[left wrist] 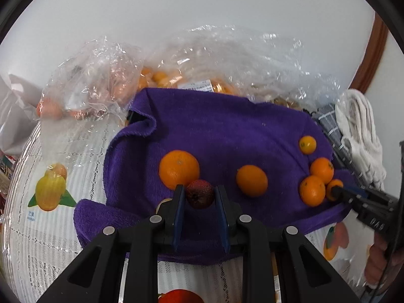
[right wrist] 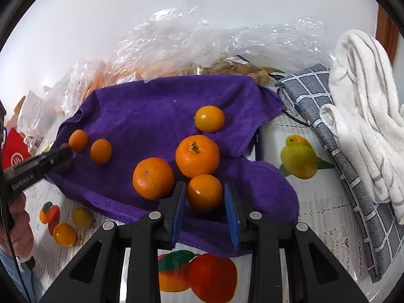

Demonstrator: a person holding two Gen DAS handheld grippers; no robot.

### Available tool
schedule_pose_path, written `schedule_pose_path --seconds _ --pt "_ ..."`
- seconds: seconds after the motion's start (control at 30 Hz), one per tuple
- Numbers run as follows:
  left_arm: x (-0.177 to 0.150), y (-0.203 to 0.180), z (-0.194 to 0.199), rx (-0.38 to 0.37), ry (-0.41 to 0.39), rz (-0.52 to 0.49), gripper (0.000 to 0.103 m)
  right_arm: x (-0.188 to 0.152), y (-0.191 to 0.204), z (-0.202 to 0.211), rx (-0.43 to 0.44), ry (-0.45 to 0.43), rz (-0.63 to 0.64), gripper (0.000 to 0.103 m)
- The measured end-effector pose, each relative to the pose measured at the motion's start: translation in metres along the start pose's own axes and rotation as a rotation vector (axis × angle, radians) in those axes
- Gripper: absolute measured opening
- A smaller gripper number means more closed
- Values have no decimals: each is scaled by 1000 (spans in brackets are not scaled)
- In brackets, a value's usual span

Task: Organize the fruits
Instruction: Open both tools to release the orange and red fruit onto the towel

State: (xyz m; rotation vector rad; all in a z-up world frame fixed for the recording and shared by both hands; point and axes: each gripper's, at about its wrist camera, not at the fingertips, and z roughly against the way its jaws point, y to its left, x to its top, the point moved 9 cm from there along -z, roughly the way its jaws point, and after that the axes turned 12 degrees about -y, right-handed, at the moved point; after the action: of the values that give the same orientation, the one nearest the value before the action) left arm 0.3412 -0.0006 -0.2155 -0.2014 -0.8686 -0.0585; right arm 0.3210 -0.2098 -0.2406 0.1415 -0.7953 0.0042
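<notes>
A purple towel is spread on the table with several oranges on it. The largest orange lies just beyond my left gripper, which is shut on a small dark red fruit low over the towel's near edge. My right gripper is shut on a small orange beside two bigger oranges. Each view shows the other gripper: the right gripper at the towel's right end, the left gripper at its left end.
Clear plastic bags of fruit stand behind the towel. A grey checked cloth and a white towel lie to the right. Two small fruits sit on the fruit-printed tablecloth. A hand holds the left gripper.
</notes>
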Motion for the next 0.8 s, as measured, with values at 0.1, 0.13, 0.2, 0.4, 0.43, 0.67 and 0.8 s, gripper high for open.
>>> schedule_pose_path --seconds 0.1,0.13,0.2,0.4,0.43,0.67,0.8 --pt "-3 -4 -3 -5 11 -10 23 2 0 3 -4 -10 11 34" --pt "-3 -5 -3 -11 13 -7 23 3 1 5 -4 -18 17 38" --pt "-3 -7 -3 -18 18 -12 23 6 3 13 0 -55 32 45" --pt "2 -14 7 17 13 -67 25 14 12 33 4 -114 29 47" --pt "4 -15 11 39 3 -88 25 15 13 38 9 -132 20 47" --pt "14 -13 42 41 -40 -96 30 19 19 74 -63 -190 51 47" --pt "2 -5 57 12 -34 -76 30 13 15 88 -66 -170 21 53"
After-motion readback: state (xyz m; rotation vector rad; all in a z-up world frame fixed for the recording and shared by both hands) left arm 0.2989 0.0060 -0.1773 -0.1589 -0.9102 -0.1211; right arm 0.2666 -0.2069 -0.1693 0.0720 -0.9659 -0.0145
